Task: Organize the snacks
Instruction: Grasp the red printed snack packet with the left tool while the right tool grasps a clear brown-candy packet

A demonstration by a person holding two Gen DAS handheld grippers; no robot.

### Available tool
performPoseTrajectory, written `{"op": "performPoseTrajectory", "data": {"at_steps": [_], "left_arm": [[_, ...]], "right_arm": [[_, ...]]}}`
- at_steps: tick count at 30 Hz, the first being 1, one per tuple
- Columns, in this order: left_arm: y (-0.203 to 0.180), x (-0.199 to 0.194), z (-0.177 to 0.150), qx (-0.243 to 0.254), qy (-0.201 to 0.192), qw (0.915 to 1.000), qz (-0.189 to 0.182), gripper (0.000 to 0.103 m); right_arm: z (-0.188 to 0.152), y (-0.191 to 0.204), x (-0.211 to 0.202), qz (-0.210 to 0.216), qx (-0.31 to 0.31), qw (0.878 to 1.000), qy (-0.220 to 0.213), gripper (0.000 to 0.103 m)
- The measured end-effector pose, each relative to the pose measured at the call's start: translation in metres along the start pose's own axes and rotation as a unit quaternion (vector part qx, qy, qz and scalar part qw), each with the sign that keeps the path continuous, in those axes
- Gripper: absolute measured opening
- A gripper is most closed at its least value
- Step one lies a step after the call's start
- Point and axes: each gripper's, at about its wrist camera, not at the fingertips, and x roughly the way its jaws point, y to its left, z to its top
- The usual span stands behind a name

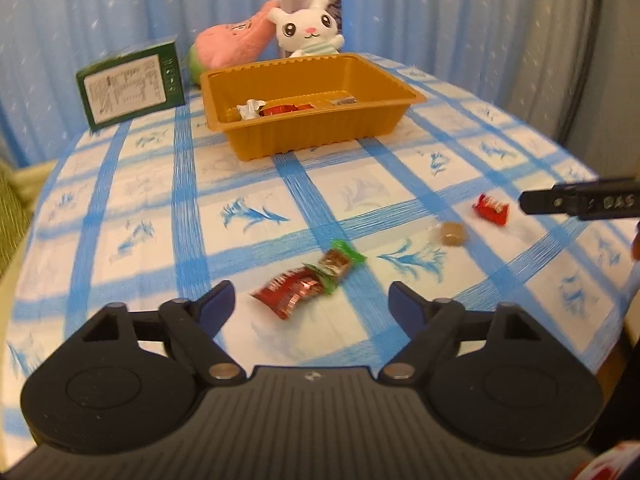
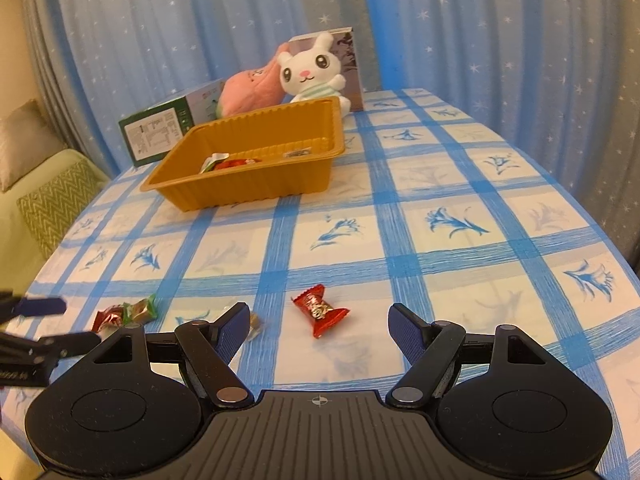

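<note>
We hold the left gripper (image 1: 311, 300) low over the bench (image 1: 120, 216), its fingers (image 1: 218, 300) spread wide and grasping nothing. Just ahead of them lie a dark red wrapped candy (image 1: 290, 294) and a green-edged brown candy (image 1: 340, 262), touching end to end. Further right sit a small tan candy in clear wrap (image 1: 452, 234) and, near it, a bright red candy (image 1: 491, 209). The tip of the right gripper reaches in from the right edge just beside that red one.

Our right gripper (image 2: 316, 318) likewise hangs released, fingers (image 2: 406, 330) parted, with the bright red candy (image 2: 320, 309) lying on the cloth between and just beyond them. The tan candy (image 2: 255, 322) peeks out beside the left-side finger, partly hidden by it. The dark red candy (image 2: 108, 318) and the green-edged one (image 2: 140, 309) lie off to the left, near the other gripper's tips.

Well back on the checked cloth stands the orange tray (image 1: 308, 132), already holding a few wrapped snacks (image 1: 280, 109); we think one is white and others red, but they are small. Behind the tray are a green box (image 1: 132, 84), a pink plush (image 1: 232, 42) and a white rabbit plush (image 1: 308, 26), before a blue curtain (image 1: 100, 4).
</note>
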Motion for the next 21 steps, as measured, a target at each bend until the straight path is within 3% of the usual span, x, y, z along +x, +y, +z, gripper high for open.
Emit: {"op": "performPoseTrajectory", "data": {"at_steps": [2, 13, 21], "left_arm": [[0.004, 0.007, 0.003, 0.012, 0.010, 0.9999, -0.002, 0.067], [0.020, 0.037, 0.015, 0.087, 0.039, 0.9950, -0.031, 0.045], [0.028, 0.050, 0.019, 0.089, 0.060, 0.9925, -0.058, 0.040]], "right_arm": [[-0.001, 0.002, 0.001, 0.005, -0.006, 1.000, 0.001, 0.076], [-0.006, 0.013, 0.012, 0.017, -0.042, 0.999, 0.017, 0.076], [-0.006, 0.016, 0.020, 0.022, -0.043, 0.999, 0.023, 0.076]]}}
